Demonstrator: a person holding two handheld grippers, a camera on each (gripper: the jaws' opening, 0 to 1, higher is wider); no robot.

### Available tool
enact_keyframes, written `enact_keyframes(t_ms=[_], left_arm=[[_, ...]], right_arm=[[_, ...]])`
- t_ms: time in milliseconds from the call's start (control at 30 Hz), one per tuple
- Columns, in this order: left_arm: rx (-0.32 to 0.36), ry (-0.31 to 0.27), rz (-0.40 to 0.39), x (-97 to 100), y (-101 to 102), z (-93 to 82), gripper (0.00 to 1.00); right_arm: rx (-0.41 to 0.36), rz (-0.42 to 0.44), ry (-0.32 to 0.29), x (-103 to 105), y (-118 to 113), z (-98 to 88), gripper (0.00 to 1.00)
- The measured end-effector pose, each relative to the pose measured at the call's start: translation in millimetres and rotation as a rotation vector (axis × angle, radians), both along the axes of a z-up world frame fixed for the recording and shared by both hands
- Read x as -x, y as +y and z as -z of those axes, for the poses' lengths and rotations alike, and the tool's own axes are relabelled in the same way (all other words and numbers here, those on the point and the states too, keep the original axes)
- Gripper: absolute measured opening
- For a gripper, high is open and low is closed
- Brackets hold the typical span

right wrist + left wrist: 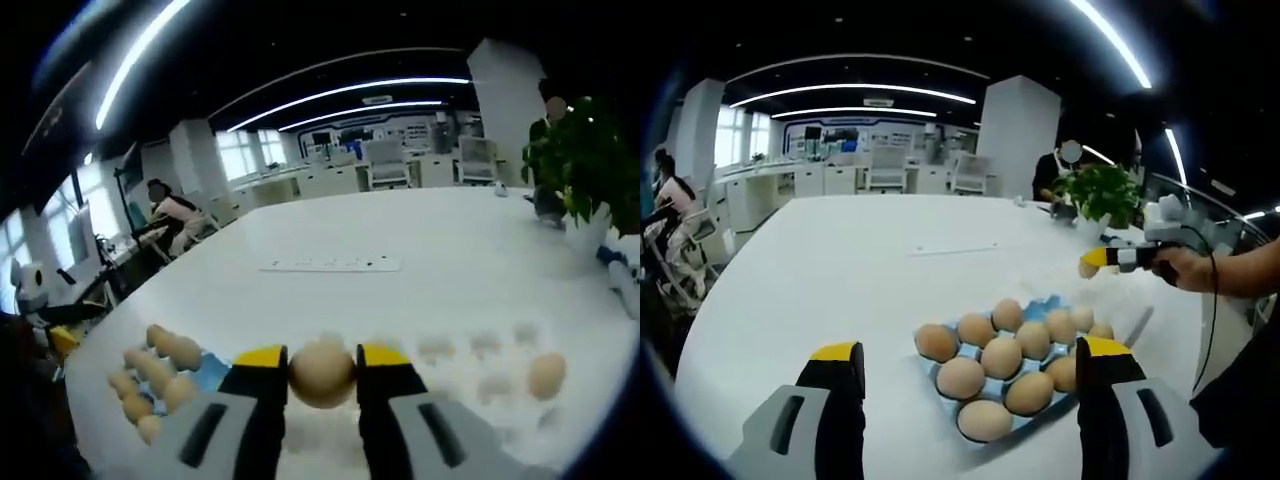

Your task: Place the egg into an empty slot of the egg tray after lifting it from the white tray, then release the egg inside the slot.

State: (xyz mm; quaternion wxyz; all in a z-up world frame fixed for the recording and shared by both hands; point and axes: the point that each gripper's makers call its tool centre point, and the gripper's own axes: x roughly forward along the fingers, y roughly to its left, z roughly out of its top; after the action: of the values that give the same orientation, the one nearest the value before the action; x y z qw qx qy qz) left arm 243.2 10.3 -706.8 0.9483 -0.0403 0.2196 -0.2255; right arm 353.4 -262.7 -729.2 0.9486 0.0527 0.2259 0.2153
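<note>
Counting eggs: eleven in the blue egg tray [1038,308] at 5 o'clock in the left gripper view. Right gripper view: one held egg [321,372], another [546,375] at 4 o'clock. One potted plant [1102,193].

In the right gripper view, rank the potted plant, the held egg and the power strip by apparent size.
1. potted plant
2. power strip, long but thin
3. held egg, clamped in the right gripper

The egg is nearest the camera, so it looks bigger than it is.
</note>
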Motion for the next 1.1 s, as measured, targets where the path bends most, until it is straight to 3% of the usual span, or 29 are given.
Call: enact_keyframes(t_ms=[667,833,1100], left_arm=[[0.005,0.023,0.007,3.8,-3,4.7,0.84],[0.002,0.023,0.000,3.7,0,4.6,0.84],[0.004,0.023,0.002,4.4,-1,5.5,0.84]], right_arm=[[0.012,-0.195,0.020,5,84,11.4,0.26],[0.041,-0.237,0.000,4,96,10.4,0.26],[0.050,-0.275,0.024,5,109,18.7,0.26]])
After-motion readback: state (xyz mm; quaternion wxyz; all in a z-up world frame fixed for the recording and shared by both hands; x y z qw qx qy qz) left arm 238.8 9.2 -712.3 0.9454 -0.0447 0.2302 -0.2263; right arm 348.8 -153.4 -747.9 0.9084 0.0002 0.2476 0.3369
